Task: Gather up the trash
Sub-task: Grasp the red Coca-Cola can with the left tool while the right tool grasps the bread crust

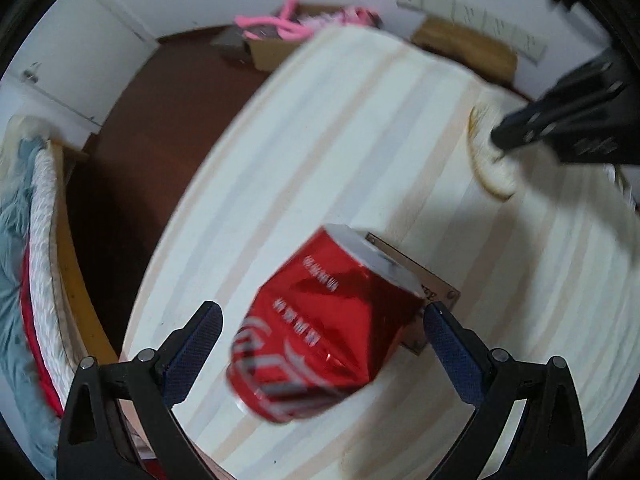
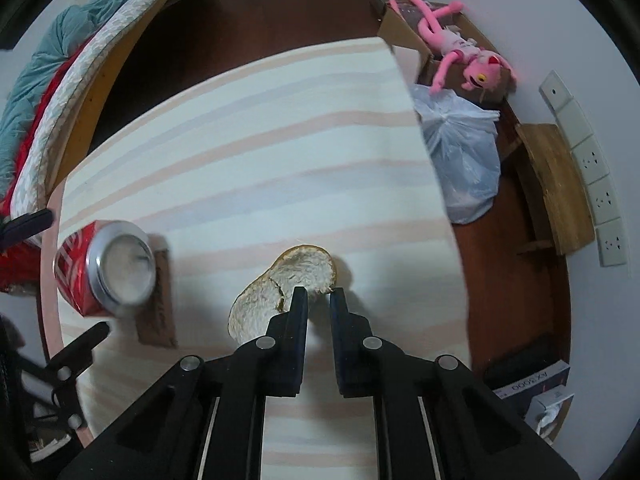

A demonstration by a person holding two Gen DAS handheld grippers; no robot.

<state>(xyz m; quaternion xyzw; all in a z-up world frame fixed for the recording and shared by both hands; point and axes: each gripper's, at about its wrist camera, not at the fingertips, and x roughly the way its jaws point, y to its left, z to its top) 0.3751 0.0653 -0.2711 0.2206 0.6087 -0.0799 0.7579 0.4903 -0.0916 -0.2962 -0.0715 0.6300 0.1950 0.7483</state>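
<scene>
A crushed red soda can (image 1: 320,320) lies on the striped table (image 1: 340,140), partly on a small brown plaque (image 1: 438,292). My left gripper (image 1: 323,308) hangs over it, open, with the can between its fingers and a gap on the left side. In the right wrist view the can (image 2: 100,264) shows its silver end at the table's left edge. A white peel with an orange-brown rim (image 2: 280,284) lies mid-table. My right gripper (image 2: 319,294) stands nearly closed, with the peel's near edge pinched between its tips. The left wrist view shows that gripper (image 1: 504,136) tip-down on the peel (image 1: 492,168).
Right of the table, on the brown floor, stand a white plastic bag (image 2: 460,152), a cardboard box (image 2: 404,28) with a pink plush toy (image 2: 472,60) and a wooden stool (image 2: 556,184). A bed with a blue blanket (image 2: 60,60) runs along the left.
</scene>
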